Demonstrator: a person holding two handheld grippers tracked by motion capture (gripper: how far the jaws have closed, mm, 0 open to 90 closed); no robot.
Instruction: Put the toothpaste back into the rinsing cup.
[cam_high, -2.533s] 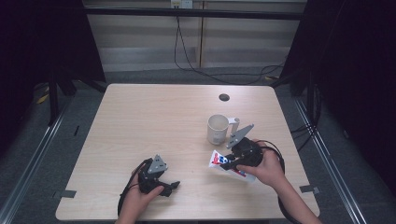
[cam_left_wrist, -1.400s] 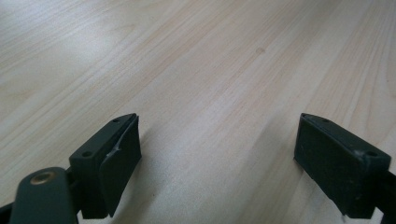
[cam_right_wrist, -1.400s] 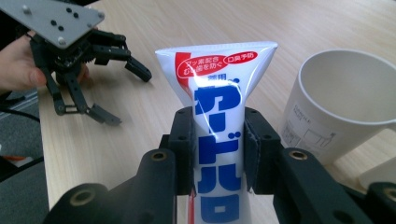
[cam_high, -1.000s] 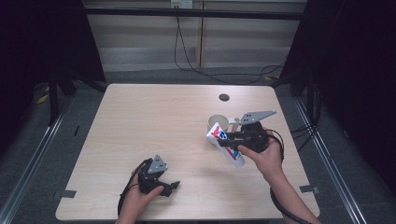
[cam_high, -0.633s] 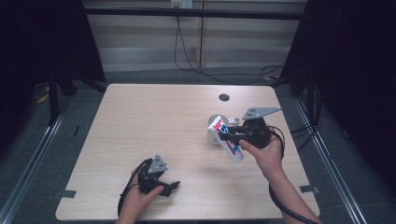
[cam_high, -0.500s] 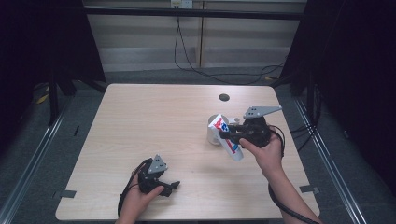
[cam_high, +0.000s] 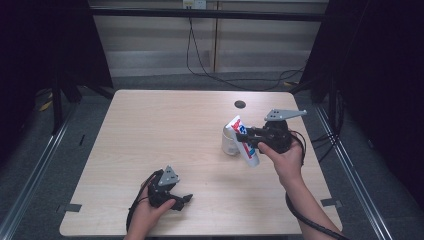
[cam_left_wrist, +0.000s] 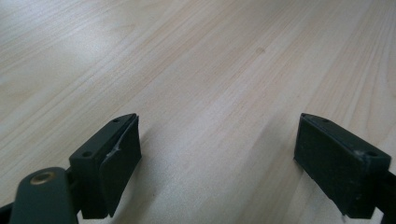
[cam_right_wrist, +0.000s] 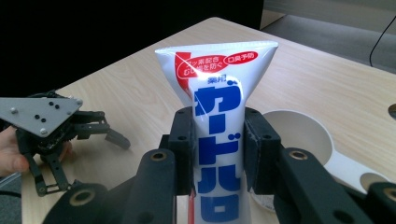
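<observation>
My right gripper (cam_high: 246, 139) (cam_right_wrist: 218, 156) is shut on a white toothpaste tube (cam_high: 243, 140) (cam_right_wrist: 215, 112) with blue and red lettering. It holds the tube off the table, slanted, with the flat crimped end up and to the left. The tube hangs right beside a white mug (cam_high: 230, 143) (cam_right_wrist: 299, 135), partly in front of it. My left gripper (cam_high: 186, 200) rests near the table's front edge, held by a hand. In the left gripper view its jaws stand wide apart over bare wood, with nothing between the pads (cam_left_wrist: 116, 163).
The light wooden table (cam_high: 165, 130) has a small dark round hole (cam_high: 240, 104) near its far edge. Cables trail from both grippers. Dark floor and metal rails flank the table on both sides.
My right gripper has lifted the toothpaste tube off the table and carried it up toward the mug, tilting it. The left gripper has stayed in place.
</observation>
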